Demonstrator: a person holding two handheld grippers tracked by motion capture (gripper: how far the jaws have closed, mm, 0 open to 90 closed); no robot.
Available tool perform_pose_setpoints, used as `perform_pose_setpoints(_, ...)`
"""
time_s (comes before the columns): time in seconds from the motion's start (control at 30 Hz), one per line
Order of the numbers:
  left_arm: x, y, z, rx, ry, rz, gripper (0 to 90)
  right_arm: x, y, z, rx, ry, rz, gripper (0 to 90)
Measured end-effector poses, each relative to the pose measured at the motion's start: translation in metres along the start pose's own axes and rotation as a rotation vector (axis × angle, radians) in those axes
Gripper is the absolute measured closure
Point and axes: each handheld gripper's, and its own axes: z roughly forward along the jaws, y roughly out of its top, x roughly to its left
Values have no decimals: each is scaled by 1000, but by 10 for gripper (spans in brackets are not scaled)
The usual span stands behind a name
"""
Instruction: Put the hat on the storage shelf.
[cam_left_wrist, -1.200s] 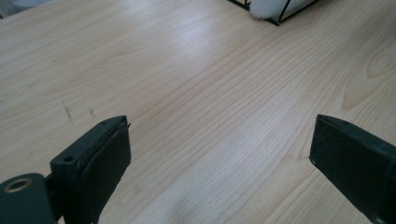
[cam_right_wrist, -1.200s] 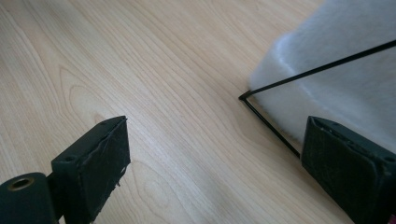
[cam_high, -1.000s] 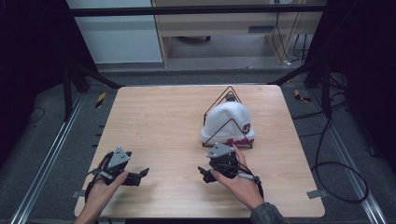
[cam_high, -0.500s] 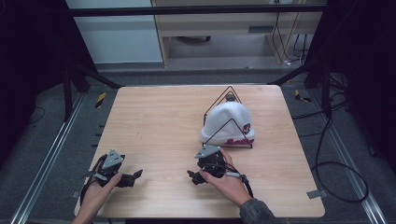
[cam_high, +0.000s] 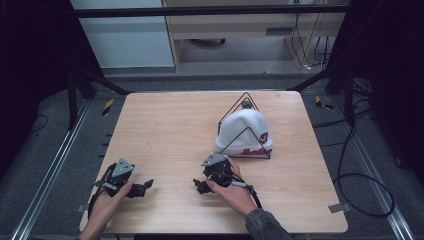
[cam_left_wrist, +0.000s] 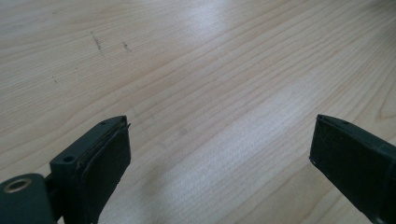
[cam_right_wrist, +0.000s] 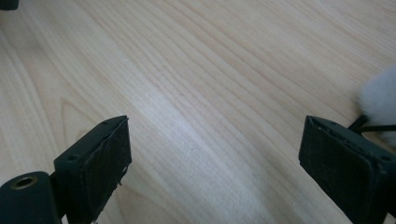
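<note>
Grippers (cam_high: 200, 186) nearer; white beanie (cam_high: 244, 131) unmoved.

1. The left gripper (cam_high: 142, 187) is black, topped by a grey three-cornered plate (cam_high: 123, 167), with a black cable trailing behind it.
2. The right gripper (cam_high: 199, 186) looks the same, grey-plated.
3. Its jaw pads (cam_right_wrist: 112, 161) are black, worn-edged, with small screw holes.
4. A dark grey sleeve (cam_high: 267, 227) covers the right forearm.

The table's (cam_high: 165, 130) left and far-left lie bare; the white hat (cam_high: 245, 131) on its wire stand (cam_high: 246, 102) blocks the right-centre.
</note>
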Motion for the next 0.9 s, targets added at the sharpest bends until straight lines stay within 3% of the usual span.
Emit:
perform_pose_setpoints(0.4, 10, 3, 21, 22, 38, -23, 53, -6, 4, 17, -11, -63, 47, 96)
perform_pose_setpoints(0.83, 14, 1, 33, 63, 46, -57, 55, -6, 2, 27, 18, -92, 49, 91)
perform_pose_setpoints(0.9, 15, 1, 33, 66, 45, -60, 49, -7, 1, 28, 19, -73, 64, 87)
